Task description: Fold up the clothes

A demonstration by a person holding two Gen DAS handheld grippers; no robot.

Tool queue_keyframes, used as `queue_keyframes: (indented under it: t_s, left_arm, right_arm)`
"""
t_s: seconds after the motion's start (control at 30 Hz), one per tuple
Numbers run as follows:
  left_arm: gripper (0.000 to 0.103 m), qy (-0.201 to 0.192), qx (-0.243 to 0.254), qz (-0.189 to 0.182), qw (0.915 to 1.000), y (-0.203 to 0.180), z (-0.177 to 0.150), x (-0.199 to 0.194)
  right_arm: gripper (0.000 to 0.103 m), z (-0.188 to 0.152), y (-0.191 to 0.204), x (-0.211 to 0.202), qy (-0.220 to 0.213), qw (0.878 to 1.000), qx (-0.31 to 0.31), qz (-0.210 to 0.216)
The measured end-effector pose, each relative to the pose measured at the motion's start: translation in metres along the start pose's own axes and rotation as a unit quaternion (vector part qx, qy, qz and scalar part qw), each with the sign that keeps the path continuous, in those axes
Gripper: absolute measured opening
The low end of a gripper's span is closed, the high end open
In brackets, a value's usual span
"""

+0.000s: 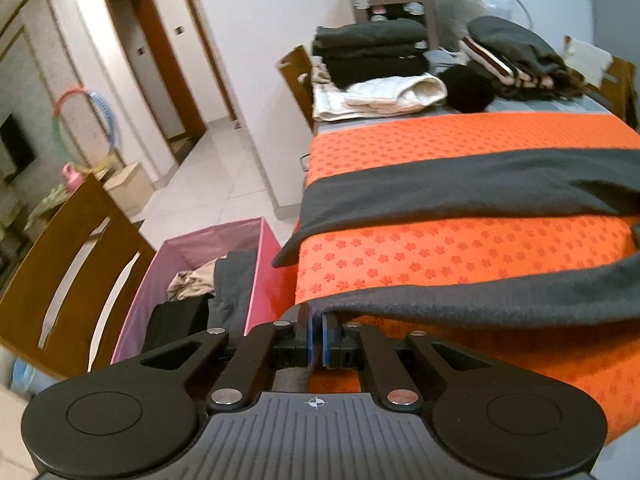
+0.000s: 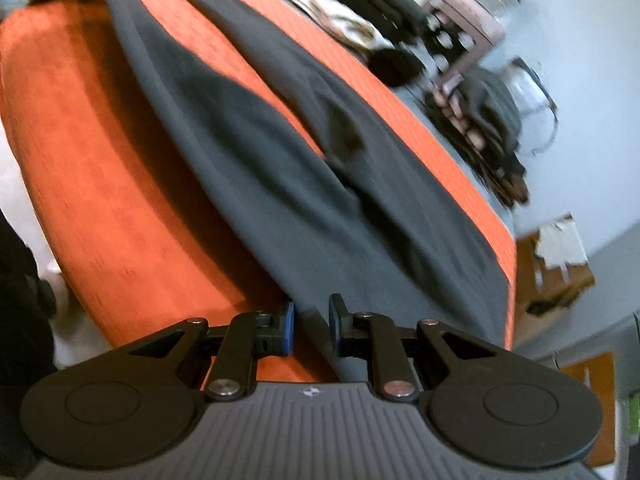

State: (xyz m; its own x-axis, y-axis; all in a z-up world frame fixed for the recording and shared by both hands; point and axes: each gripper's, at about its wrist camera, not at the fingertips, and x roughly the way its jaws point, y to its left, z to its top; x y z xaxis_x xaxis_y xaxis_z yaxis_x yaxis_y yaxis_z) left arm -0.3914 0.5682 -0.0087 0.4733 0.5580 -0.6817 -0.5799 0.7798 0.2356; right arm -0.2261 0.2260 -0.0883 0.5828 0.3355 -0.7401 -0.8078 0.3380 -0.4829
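Lying across orange cloth (image 1: pixel 480 248), dark grey trousers (image 1: pixel 460 188) — legs apart, both grippers' fingers pinching edges.

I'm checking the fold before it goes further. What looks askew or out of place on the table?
The dark grey garment is not squared up: one end droops over the orange cover's edge toward the pink bin, and the two lengths splay apart instead of lying stacked. Nothing looks spilled or damaged.

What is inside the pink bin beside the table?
The pink bin holds unfolded clothes: a beige piece, a grey piece and a black one. Whatever lies beneath them is covered.
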Motion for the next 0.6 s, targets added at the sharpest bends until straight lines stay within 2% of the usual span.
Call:
queue_keyframes:
  t_s: [0.2, 0.27, 0.3, 0.4, 0.5, 0.6]
  left_arm:
    - [0.007, 0.013, -0.053, 0.017, 0.9983, -0.004, 0.0, 0.001]
    - [0.007, 0.016, -0.067, 0.021, 0.9974, -0.005, -0.001, 0.002]
    - [0.007, 0.018, -0.074, 0.023, 0.9968, -0.005, -0.001, 0.002]
    - [0.007, 0.02, -0.088, 0.032, 0.9954, -0.005, -0.003, -0.001]
    - [0.007, 0.021, -0.094, 0.039, 0.9946, -0.003, -0.006, -0.01]
    - [0.007, 0.021, -0.092, 0.043, 0.9946, 0.0, -0.009, -0.031]
  right_arm:
    - [0.02, -0.036, -0.028, 0.007, 0.047, 0.998, 0.021, -0.031]
    - [0.017, -0.045, -0.034, 0.009, 0.057, 0.997, 0.025, -0.035]
    - [0.011, -0.049, -0.037, 0.011, 0.059, 0.997, 0.027, -0.032]
    - [0.002, -0.057, -0.045, 0.008, 0.05, 0.998, 0.046, -0.019]
    - [0.002, -0.058, -0.055, -0.007, 0.029, 0.996, 0.078, -0.023]
    - [0.001, -0.056, -0.068, -0.036, 0.01, 0.993, 0.106, -0.047]
